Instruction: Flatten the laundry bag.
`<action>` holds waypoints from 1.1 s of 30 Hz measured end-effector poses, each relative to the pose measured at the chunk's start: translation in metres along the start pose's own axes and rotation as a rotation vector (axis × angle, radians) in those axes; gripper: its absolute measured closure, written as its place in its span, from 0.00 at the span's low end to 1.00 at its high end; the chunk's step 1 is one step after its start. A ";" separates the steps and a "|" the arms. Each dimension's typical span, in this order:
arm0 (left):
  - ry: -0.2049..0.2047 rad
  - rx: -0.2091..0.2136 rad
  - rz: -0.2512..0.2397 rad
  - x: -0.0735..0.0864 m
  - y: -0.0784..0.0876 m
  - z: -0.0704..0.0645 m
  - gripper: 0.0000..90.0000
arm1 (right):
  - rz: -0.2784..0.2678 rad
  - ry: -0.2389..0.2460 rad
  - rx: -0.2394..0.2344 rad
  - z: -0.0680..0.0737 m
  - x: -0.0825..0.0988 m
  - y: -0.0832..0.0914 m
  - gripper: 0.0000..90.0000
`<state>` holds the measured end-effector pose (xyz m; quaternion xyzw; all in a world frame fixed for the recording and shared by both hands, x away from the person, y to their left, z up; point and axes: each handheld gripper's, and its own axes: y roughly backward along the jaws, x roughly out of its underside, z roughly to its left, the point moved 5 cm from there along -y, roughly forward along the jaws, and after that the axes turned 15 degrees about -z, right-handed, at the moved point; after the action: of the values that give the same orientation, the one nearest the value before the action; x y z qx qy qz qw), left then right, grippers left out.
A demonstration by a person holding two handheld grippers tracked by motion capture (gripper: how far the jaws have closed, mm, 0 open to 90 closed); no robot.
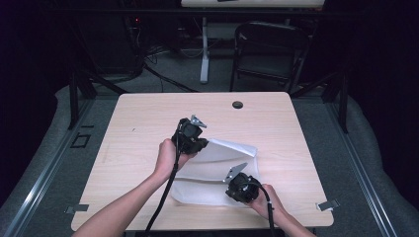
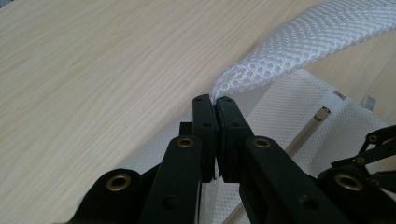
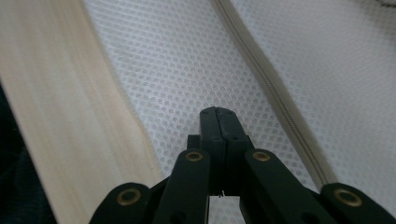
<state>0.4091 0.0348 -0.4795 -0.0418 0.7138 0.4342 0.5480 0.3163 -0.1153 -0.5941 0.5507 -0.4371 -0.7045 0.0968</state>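
A white mesh bag (image 1: 217, 173) lies on the wooden table (image 1: 148, 123), and a zipper (image 3: 275, 93) runs along it. My left gripper (image 1: 203, 143) is shut on an edge of the mesh bag (image 2: 289, 46) and holds that edge lifted off the table, so the fabric rises in a fold from the left gripper's (image 2: 215, 100) tips. My right gripper (image 1: 237, 185) is at the bag's near right part. In the right gripper view the right gripper (image 3: 217, 112) is shut, its tips low over the flat mesh beside the zipper, with no fabric visibly pinched.
A dark cable hole (image 1: 237, 104) sits near the table's far edge. A black folding chair (image 1: 269, 49) and a white desk leg (image 1: 204, 49) stand beyond the table. Metal clips (image 1: 327, 204) sit at the table's near corners.
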 end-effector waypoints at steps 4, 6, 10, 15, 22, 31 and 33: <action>0.001 -0.007 -0.004 -0.004 -0.001 0.003 0.98 | 0.018 -0.006 -0.005 0.002 0.002 -0.008 1.00; -0.003 -0.011 -0.002 -0.006 -0.002 0.004 0.98 | 0.033 0.003 -0.016 0.003 0.003 -0.007 1.00; -0.008 -0.018 -0.005 -0.011 -0.003 0.005 0.98 | 0.053 0.004 -0.058 0.007 0.005 -0.004 1.00; -0.017 -0.031 -0.006 -0.016 -0.004 0.008 0.98 | 0.062 0.020 -0.091 0.008 0.008 -0.002 1.00; -0.013 -0.059 -0.003 -0.021 -0.009 0.017 0.98 | 0.071 0.049 -0.143 0.015 0.011 0.001 1.00; 0.008 -0.113 -0.001 -0.022 -0.022 0.036 0.98 | 0.083 0.058 -0.172 0.018 0.013 0.003 1.00; 0.011 -0.123 -0.001 -0.023 -0.024 0.040 0.98 | 0.082 0.058 -0.176 0.018 0.013 0.003 1.00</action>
<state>0.4607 0.0373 -0.4751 -0.0780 0.6889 0.4767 0.5404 0.2949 -0.1163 -0.6004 0.5417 -0.3929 -0.7194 0.1862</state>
